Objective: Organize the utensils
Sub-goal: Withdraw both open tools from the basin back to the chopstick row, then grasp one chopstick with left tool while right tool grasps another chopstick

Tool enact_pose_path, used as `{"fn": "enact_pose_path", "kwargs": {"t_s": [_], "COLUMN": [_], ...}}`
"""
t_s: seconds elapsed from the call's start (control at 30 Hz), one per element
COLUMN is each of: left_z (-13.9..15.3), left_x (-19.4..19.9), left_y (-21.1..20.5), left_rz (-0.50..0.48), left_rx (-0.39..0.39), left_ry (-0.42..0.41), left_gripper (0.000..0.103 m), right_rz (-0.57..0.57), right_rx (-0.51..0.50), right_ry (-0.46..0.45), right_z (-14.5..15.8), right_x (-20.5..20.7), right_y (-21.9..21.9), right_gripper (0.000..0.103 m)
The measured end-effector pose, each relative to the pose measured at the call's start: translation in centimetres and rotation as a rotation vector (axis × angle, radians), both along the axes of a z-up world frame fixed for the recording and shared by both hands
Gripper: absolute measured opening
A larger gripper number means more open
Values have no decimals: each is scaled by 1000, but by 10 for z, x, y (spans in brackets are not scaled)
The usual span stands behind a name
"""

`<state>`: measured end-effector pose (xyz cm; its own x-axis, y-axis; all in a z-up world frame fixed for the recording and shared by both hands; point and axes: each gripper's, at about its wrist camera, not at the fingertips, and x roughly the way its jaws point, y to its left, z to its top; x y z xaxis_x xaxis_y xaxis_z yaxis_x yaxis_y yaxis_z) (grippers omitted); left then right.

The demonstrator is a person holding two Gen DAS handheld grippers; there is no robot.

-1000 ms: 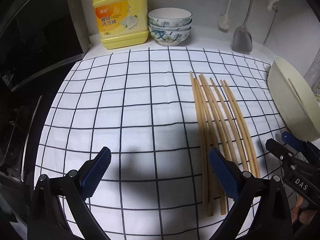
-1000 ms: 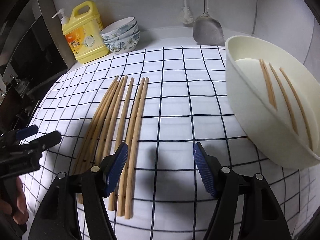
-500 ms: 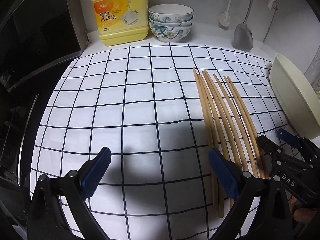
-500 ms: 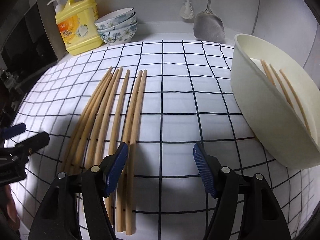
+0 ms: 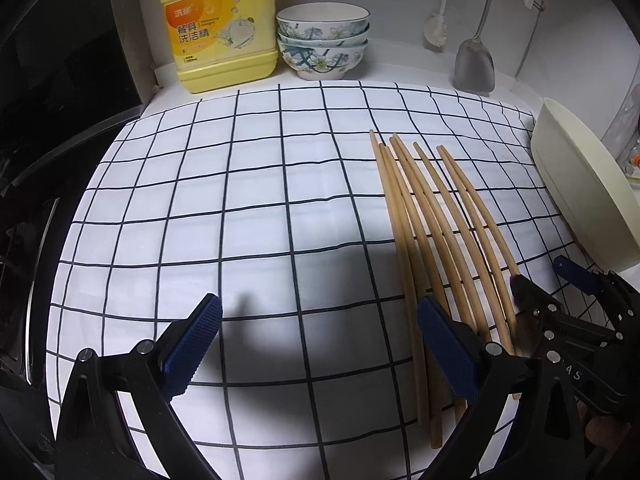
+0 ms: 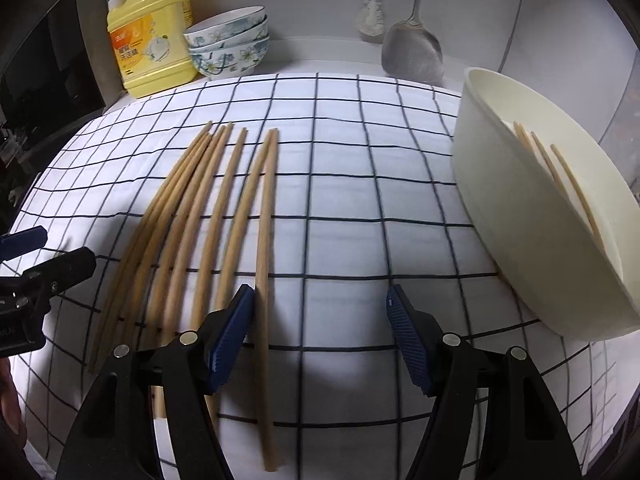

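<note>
the right gripper [image 6: 320, 332] has its jaws spread wide, nothing pressed between the blue pads. its left pad [image 6: 230, 338] sits right against the outermost chopstick [image 6: 264, 260] of the row, and that stick lies in the gap between the jaws, close to the left pad and well apart from the right one. whether the pad actually touches the stick cannot be told.

the left gripper [image 5: 316, 344] is also wide open, with only bare cloth between its fingers. its right pad [image 5: 448, 350] hangs over the near ends of the chopsticks; contact cannot be told from the picture.

the chopsticks [image 5: 436, 240] lie side by side on the checked cloth [image 5: 240, 200], seven or so, fanned slightly with their far tips pointing toward the back wall. taking this row as the landmark: just right of it stands a cream tub [image 6: 532, 240], tilted, with a few more chopsticks [image 6: 556, 168] lying inside. beyond the row's far tips, to the left, a stack of flowered bowls [image 5: 322, 40] sits beside a yellow detergent jug [image 5: 220, 28]. beyond the tips to the right, a metal spatula [image 6: 412, 52] and a white brush [image 6: 372, 20] hang against the wall. far left of the row is a dark appliance [image 5: 60, 80].
</note>
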<state>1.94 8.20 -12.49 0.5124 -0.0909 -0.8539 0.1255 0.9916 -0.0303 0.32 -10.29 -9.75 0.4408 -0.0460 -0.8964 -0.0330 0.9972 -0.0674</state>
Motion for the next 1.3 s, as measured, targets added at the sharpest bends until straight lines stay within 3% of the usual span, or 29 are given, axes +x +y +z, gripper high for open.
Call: {"fn": "enact_pose_path", "kwargs": {"t_s": [0.27,0.67,1.07,1.2,1.3], "left_z": [-9,-18,-20,-18,-16], "left_x": [4,5,38,44,46], "left_y": [-9,-4,-9,-15,-17], "left_rz": [-32,-20,26,15,4], "left_rx": [27,37,78,78,52], "left_ry": [2,18,30,4,2], "left_gripper": [96,98,97,86,73], "right_rz": [-34,-21,23,36,52], "right_rx": [-17,1,-7,2,23], "right_ry": [-11,-11,-16,-18,-17], "right_z": [2,0,-4,-5,-5], "right_x": [3,3,15,19,20], "right_y": [-19,-13,-9,-9,-7], "right_gripper": [65,65,65,64,55]}}
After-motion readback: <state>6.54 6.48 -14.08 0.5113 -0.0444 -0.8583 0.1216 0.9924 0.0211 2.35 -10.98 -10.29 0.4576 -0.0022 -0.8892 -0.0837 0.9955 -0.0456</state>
